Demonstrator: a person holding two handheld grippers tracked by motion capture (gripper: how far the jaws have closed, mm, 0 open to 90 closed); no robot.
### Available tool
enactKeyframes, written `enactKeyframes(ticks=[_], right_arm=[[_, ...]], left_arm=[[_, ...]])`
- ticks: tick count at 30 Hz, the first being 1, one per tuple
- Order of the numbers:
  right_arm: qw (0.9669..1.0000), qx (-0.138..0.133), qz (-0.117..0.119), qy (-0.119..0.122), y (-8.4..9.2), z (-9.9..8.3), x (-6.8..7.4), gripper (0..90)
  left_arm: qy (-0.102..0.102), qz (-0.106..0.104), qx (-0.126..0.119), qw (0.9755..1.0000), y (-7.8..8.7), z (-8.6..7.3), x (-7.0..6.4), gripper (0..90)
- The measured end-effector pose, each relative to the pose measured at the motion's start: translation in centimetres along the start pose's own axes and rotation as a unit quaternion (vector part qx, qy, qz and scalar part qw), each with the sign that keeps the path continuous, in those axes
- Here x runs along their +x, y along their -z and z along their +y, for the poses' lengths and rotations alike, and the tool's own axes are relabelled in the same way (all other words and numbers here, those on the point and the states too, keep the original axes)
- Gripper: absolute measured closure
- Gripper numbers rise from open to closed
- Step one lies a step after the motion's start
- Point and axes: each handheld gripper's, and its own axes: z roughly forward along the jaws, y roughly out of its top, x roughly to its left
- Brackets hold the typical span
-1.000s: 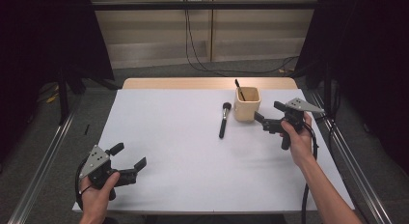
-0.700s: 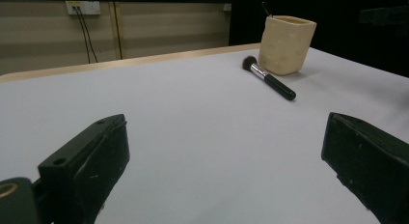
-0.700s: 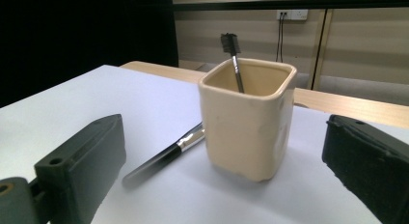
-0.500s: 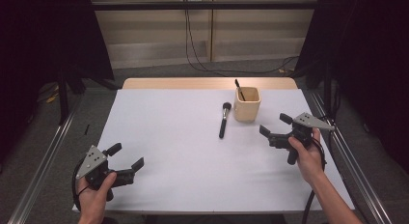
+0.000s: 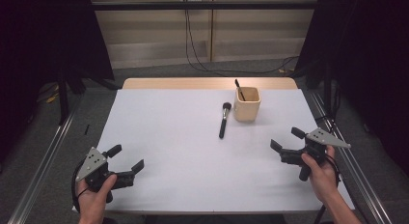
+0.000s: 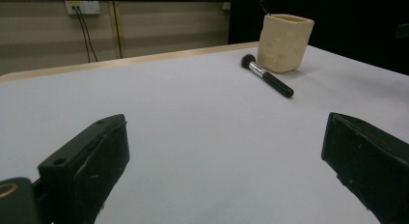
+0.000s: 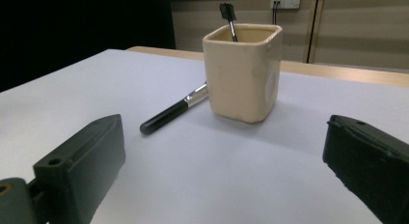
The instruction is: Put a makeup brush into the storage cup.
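A cream square cup (image 5: 247, 104) (image 6: 284, 42) (image 7: 242, 72) stands at the back right of the white table (image 5: 183, 151), with a thin black brush (image 5: 239, 89) (image 7: 228, 19) leaning inside it. A black makeup brush (image 5: 224, 119) (image 6: 266, 76) (image 7: 173, 109) lies flat just left of the cup. My left gripper (image 5: 126, 159) (image 6: 219, 171) is open near the front left corner, nothing between its jaws. My right gripper (image 5: 286, 140) (image 7: 222, 171) is open at the front right, pointing toward the cup, with nothing in it.
A bare wooden strip (image 5: 207, 83) runs along the table's far edge. Metal rails (image 5: 48, 156) flank both sides. Cables (image 5: 193, 45) hang down the back wall. The wide white middle of the table lies between the two grippers.
My right gripper has pulled back from beside the cup toward the front right edge. The left gripper has barely shifted.
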Motion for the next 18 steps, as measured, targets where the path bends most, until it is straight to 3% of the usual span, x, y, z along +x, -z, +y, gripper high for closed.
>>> enactKeyframes(ticks=[7,9,18], right_arm=[[0.9999,-0.004,-0.006,-0.008,1.9,-0.6,0.5,0.5],[1.0000,0.001,-0.010,0.002,2.5,-1.0,0.8,0.5],[0.9996,0.011,-0.027,0.005,4.4,-2.5,1.0,1.1]], left_arm=[[-0.009,-0.006,0.001,0.9999,0.2,0.0,-0.3,2.9],[-0.007,-0.009,0.000,0.9999,0.2,0.0,-0.5,2.9],[-0.011,-0.005,0.002,0.9999,0.2,0.0,-0.7,2.9]])
